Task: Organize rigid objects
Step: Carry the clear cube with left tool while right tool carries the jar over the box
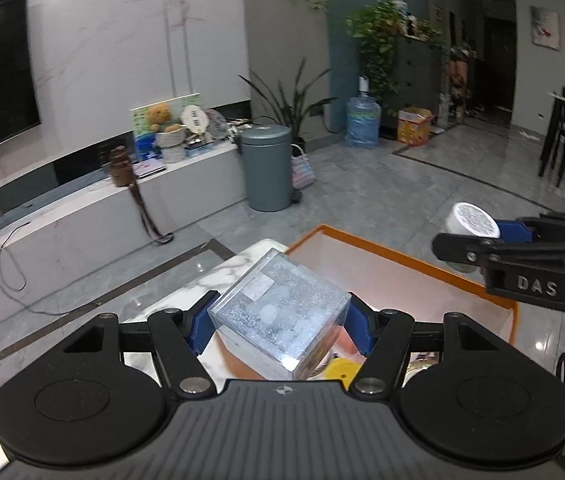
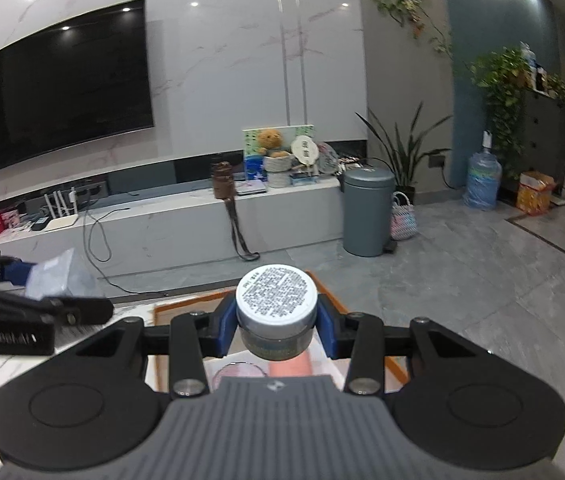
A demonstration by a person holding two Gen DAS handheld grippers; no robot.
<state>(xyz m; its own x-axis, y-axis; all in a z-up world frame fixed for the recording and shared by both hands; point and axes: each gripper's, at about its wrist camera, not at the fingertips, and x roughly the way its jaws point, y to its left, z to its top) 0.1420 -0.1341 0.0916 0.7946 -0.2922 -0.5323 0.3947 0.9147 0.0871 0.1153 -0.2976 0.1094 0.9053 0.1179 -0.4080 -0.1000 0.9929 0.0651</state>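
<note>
Two items are aloft over the orange tray (image 1: pixel 398 254) on the table (image 1: pixel 218 276) — left gripper (image 1: pixel 282 320) pinching a clear box (image 1: pixel 280 312) at 6 o'clock, right gripper (image 2: pixel 276 330) pinching a white-lidded jar (image 2: pixel 276 300) — neither placed yet, so sorting looks mid-way.

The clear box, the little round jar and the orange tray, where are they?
clear box (image 1: pixel 282 312), left wrist view, its top face.
little round jar (image 2: pixel 276 295), right wrist view, its white printed end.
orange tray (image 1: pixel 402 250), left wrist view, its far rim.
</note>
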